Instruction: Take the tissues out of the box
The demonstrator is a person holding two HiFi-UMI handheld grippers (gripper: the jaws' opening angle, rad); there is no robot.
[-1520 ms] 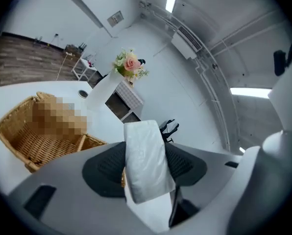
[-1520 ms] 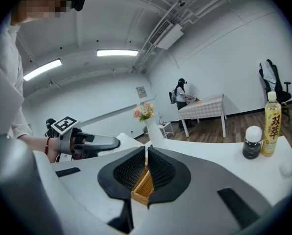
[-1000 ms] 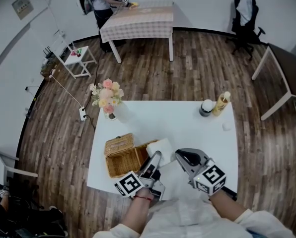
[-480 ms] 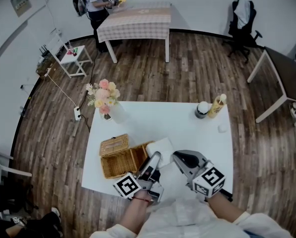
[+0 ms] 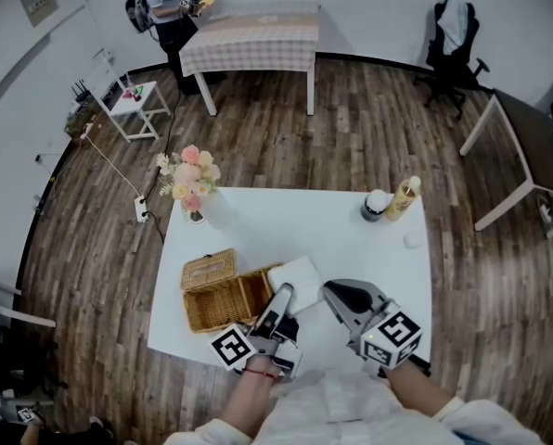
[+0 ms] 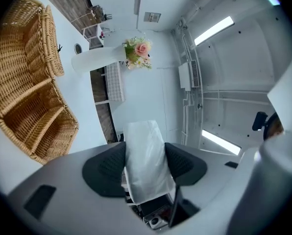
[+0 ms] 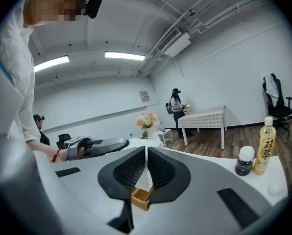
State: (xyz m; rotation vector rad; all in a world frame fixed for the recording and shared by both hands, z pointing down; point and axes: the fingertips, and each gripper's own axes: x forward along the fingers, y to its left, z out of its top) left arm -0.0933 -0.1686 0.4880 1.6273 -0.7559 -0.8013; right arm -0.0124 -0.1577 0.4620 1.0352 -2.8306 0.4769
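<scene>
A wicker box (image 5: 223, 295) stands open on the white table (image 5: 351, 239), its lid folded back to the left. My left gripper (image 5: 283, 297) is just right of the box, shut on a white pack of tissues (image 5: 298, 272). In the left gripper view the pack (image 6: 145, 165) fills the space between both pads (image 6: 107, 168), and the box (image 6: 28, 97) lies to the left. My right gripper (image 5: 331, 291) hovers beside it over the table's near edge. Its jaws are shut with nothing held, (image 7: 146, 173) in its own view.
A vase of flowers (image 5: 191, 188) stands at the table's far left corner. A yellow bottle (image 5: 406, 197) and a dark jar (image 5: 376, 205) stand at the far right. Beyond are a checked table (image 5: 253, 35), a person (image 5: 160, 3), an office chair (image 5: 448, 35) and a dark table (image 5: 536, 146).
The head view has shifted slightly. My left gripper has tilted a little with the tissue pack still in it. The right gripper has kept still.
</scene>
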